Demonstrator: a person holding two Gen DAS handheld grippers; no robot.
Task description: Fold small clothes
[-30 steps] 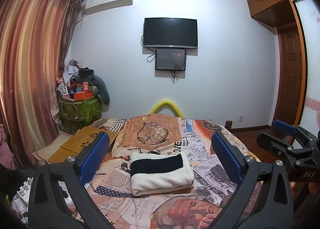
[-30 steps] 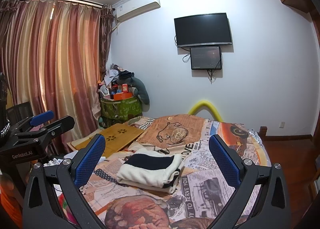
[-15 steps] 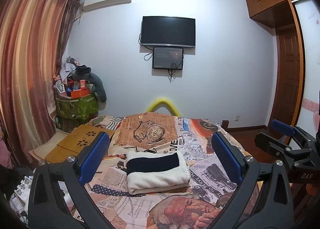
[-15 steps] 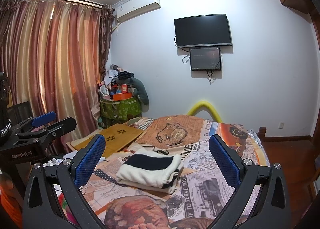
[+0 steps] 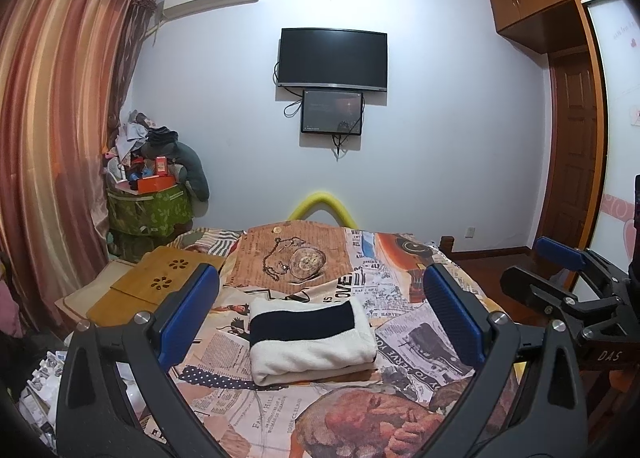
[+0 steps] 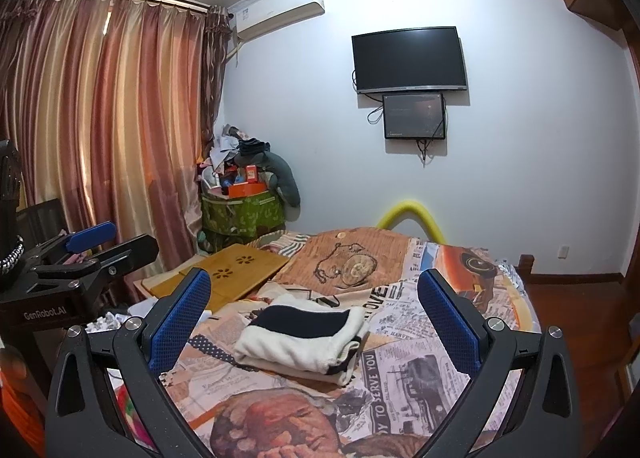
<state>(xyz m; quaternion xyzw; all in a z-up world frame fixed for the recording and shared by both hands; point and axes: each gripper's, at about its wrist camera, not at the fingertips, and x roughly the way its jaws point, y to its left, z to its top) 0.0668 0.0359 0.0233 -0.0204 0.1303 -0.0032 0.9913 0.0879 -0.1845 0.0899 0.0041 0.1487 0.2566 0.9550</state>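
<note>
A folded cream garment with a dark navy band lies flat on the bed's newspaper-print cover; it also shows in the right wrist view. My left gripper is open and empty, held above and short of the garment. My right gripper is open and empty, likewise back from it. Each gripper shows from the side in the other view, the right one and the left one.
A wooden lap tray lies at the bed's left edge. A green bin piled with clutter stands by the curtains. A TV hangs on the far wall. A yellow tube arches behind the bed. A wooden door is at right.
Both grippers stay open and empty. The left view has drifted slightly, so the garment sits a little lower and to the left in it. The garment has not moved.
</note>
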